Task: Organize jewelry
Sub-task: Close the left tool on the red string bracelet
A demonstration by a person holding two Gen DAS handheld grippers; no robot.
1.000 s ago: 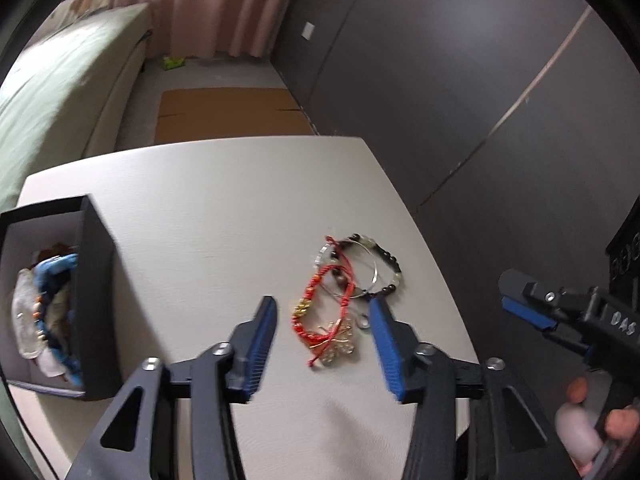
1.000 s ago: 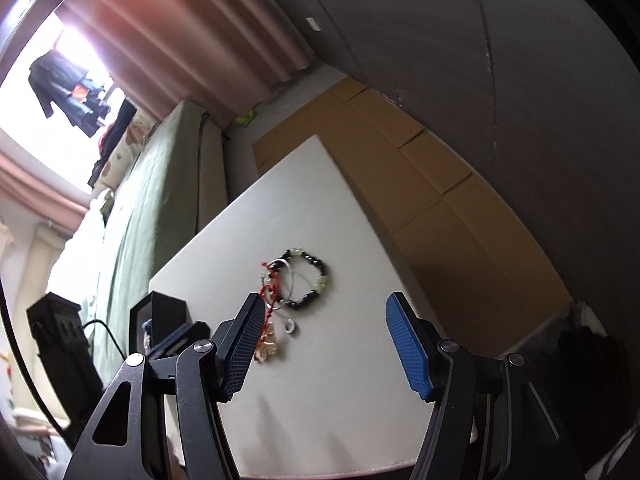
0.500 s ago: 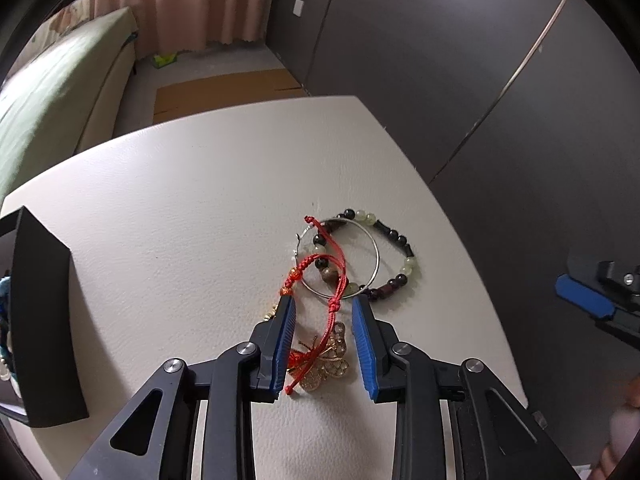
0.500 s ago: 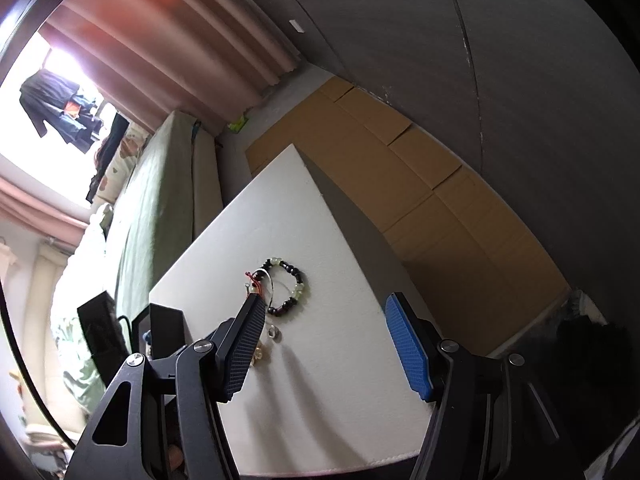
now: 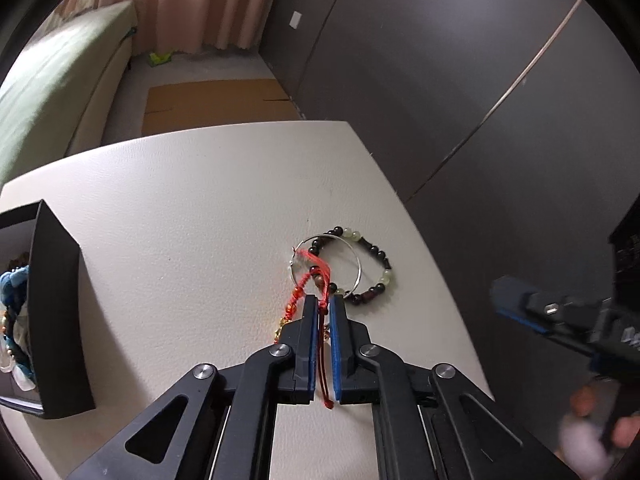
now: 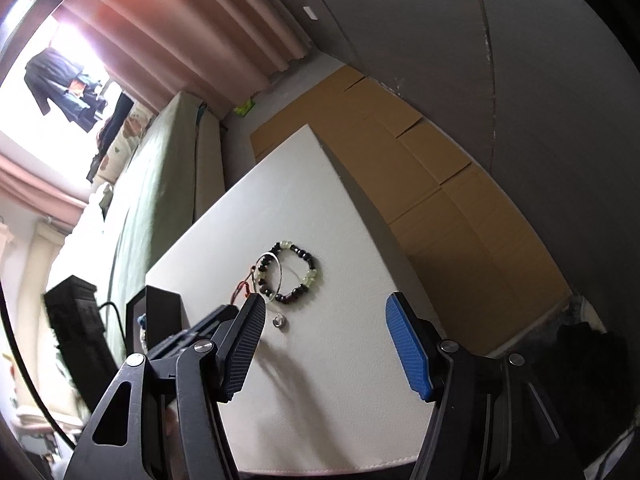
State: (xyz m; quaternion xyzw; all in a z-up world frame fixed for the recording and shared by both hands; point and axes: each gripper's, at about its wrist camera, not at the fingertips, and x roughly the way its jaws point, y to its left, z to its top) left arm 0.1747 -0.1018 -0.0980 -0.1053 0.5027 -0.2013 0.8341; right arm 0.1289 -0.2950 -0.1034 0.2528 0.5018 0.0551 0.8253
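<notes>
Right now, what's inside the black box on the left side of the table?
Through the open top of the black box, a blue beaded piece and pale, whitish jewelry show. The box's dark wall and the picture's edge hide the rest, so a full count isn't possible.

We are finding no readable text; white marks on the right gripper (image 5: 568, 316) are showing too blurred.

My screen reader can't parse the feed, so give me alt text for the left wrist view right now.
The left gripper, whose jaws have just been closing, is shut on the red cord bracelet on the white table. Just beyond lie a silver hoop and a dark beaded bracelet; a black box stands at left.
</notes>
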